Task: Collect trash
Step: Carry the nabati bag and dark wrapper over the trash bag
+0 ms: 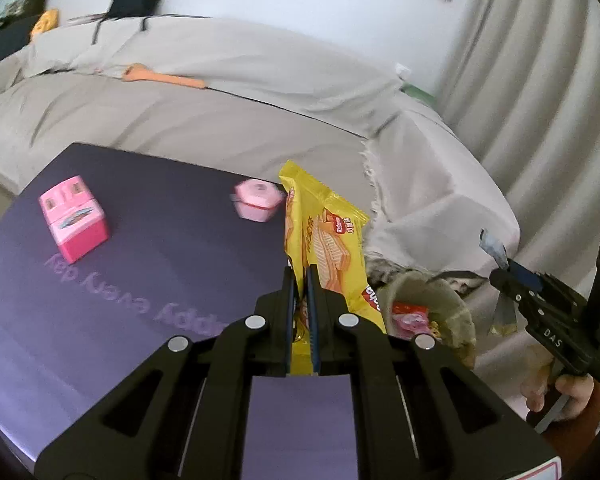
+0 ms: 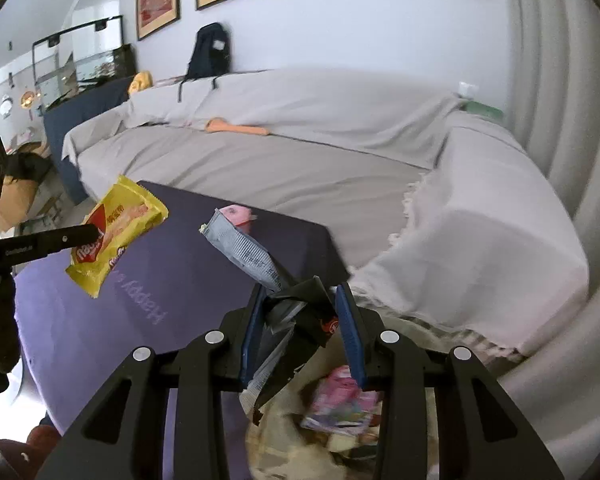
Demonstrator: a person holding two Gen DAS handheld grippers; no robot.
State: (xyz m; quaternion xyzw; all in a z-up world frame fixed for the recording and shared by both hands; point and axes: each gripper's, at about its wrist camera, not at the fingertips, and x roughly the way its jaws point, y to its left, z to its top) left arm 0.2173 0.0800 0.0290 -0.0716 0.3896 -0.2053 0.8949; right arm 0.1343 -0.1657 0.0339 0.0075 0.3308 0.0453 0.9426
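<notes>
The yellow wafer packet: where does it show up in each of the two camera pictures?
Left wrist view: the yellow wafer packet is at centre, standing up from the left gripper, which is shut on it.
Right wrist view: it hangs at the left edge, over the purple table.
Shared landmark: the pink cup at the table's far edge.

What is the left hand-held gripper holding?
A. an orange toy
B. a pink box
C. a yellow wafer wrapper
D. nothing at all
C: the left hand-held gripper is pinched shut on the yellow wafer wrapper, lifted off the purple table, while the pink box sits untouched on the table.
</notes>
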